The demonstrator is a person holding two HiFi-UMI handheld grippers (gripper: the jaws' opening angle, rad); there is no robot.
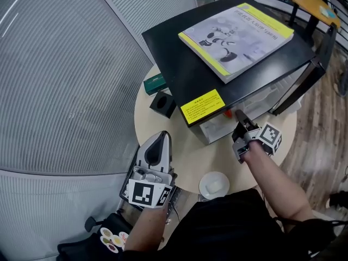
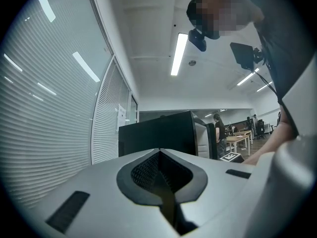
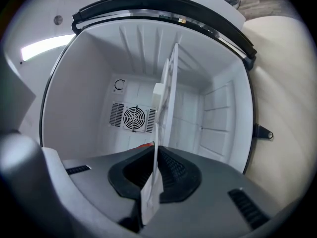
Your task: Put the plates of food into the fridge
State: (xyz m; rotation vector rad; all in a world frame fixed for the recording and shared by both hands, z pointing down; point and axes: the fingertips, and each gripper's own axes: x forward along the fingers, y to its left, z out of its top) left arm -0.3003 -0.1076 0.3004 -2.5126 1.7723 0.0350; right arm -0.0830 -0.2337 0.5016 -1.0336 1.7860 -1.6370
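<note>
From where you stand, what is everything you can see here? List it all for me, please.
round table: one, beige, centre.
mini fridge: one, black outside, white inside, on the table, door open.
booklet: one, white with yellow edges, on the fridge top.
label: one, yellow, at the fridge top's front edge.
green box: one, on the table left of the fridge.
black box: one, next to the green box.
plate of food: one, white, at the table's near edge.
thin panel: one, white, inside the fridge.
left gripper: grey, shut, empty.
right gripper: shut on the thin panel.
</note>
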